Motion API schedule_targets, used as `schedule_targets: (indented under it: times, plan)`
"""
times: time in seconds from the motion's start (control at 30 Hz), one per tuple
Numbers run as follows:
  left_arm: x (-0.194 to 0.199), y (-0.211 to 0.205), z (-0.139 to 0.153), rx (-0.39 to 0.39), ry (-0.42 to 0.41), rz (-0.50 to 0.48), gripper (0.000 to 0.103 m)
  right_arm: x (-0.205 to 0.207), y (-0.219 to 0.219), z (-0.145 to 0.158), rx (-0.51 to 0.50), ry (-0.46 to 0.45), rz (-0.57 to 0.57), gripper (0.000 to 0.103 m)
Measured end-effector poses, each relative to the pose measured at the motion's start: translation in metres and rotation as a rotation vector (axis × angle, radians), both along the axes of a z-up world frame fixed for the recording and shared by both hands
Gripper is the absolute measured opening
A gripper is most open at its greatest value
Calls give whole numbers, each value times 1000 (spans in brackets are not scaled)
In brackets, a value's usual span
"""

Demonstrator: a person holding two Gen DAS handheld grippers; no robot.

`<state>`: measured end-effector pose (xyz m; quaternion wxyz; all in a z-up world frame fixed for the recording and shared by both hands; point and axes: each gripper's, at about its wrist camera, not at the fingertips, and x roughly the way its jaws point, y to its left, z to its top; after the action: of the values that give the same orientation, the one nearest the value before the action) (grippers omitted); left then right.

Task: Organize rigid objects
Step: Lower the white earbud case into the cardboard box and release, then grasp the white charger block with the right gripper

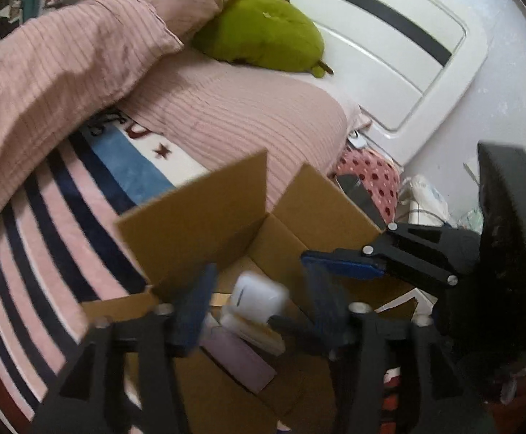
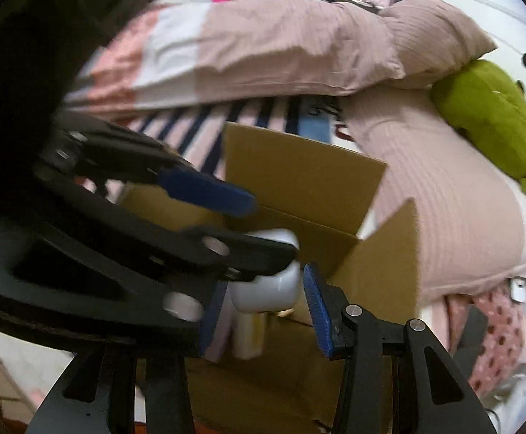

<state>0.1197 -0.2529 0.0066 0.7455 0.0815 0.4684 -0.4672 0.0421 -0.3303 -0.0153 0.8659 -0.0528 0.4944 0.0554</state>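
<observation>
**Desk:** Where is the white case (image 1: 259, 298)?

**Me:** Over the open cardboard box (image 1: 190, 217) on the bed, low in my left camera at 6 o'clock. It sits above a cream packet (image 1: 255, 332) and a mauve block (image 1: 237, 361) that lie inside the box.

**Desk:** Which tool has it?

**Me:** My left gripper (image 1: 259, 275) stands wide, with a clear gap between each blue pad and the case. My right gripper (image 2: 265, 278) is set narrower, with a pad just beside the case on each side. The picture is blurred there, so I cannot tell whether those pads press the case or merely flank it.

**Desk:** How do the two tools lie?

**Me:** They cross. In the right camera the left one reaches in from 9 o'clock, and its lower finger lies across the top of the case. In the left camera the right one comes in from 3 o'clock.

**Desk:** And around the box?

**Me:** A striped blanket (image 1: 46, 235) lies at 9 o'clock, a pink quilt (image 1: 64, 65) at 10 and a green plush toy (image 1: 263, 32) at 12, against the white headboard (image 1: 389, 54).
</observation>
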Motion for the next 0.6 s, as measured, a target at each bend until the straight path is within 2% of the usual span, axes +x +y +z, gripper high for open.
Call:
schedule_targets:
  times: [0.13, 0.23, 0.33, 0.47, 0.6]
  plan:
    - [0, 47, 23, -5, -115, 100, 65, -5, 4, 6, 40, -26, 27, 43]
    - [-8, 96, 38, -14, -195, 212, 71, -12, 26, 20, 97, -102, 108, 43]
    - [-18, 149, 42, -24, -252, 330, 71, -18, 57, 33, 177, -159, 210, 43]
    - [-30, 212, 29, -23, -294, 461, 72, -24, 117, 33, 246, -162, 387, 44]
    - [-42, 259, -2, -8, -295, 544, 72, -21, 167, 8, 245, -102, 468, 44]
